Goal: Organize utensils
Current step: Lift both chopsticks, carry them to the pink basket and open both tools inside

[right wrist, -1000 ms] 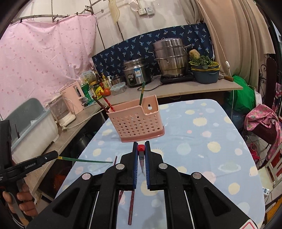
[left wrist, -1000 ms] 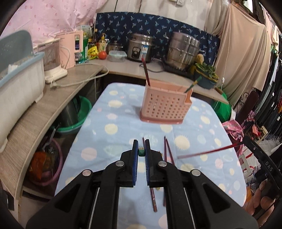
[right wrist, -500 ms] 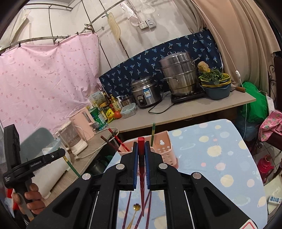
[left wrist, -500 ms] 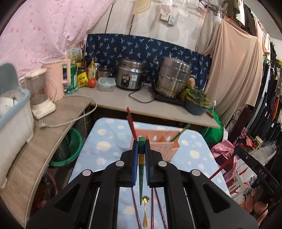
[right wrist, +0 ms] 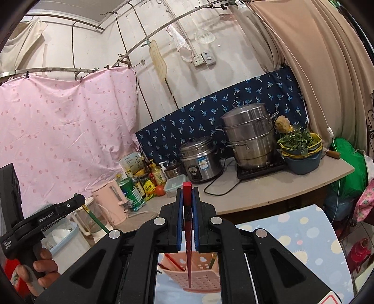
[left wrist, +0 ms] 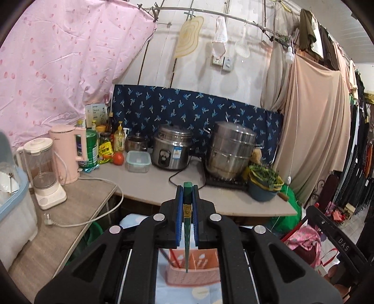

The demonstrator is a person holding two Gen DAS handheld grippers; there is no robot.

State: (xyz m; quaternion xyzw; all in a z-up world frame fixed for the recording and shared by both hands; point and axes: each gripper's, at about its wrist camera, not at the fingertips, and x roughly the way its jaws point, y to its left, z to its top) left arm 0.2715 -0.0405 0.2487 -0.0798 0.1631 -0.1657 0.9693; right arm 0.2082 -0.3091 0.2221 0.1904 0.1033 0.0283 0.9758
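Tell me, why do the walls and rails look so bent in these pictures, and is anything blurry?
Left wrist view: fisheye curves the rail, corners go black, yet the green chopstick looks sharp. Right wrist view: same bending of the rail, even daylight, no strong glare, red chopstick crisp.

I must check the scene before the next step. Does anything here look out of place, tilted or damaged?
Nothing stands out. The left gripper holds a green chopstick and the right gripper a red chopstick, both hanging tip-down over the upright pink perforated plastic utensil basket. No spill or damage is visible.
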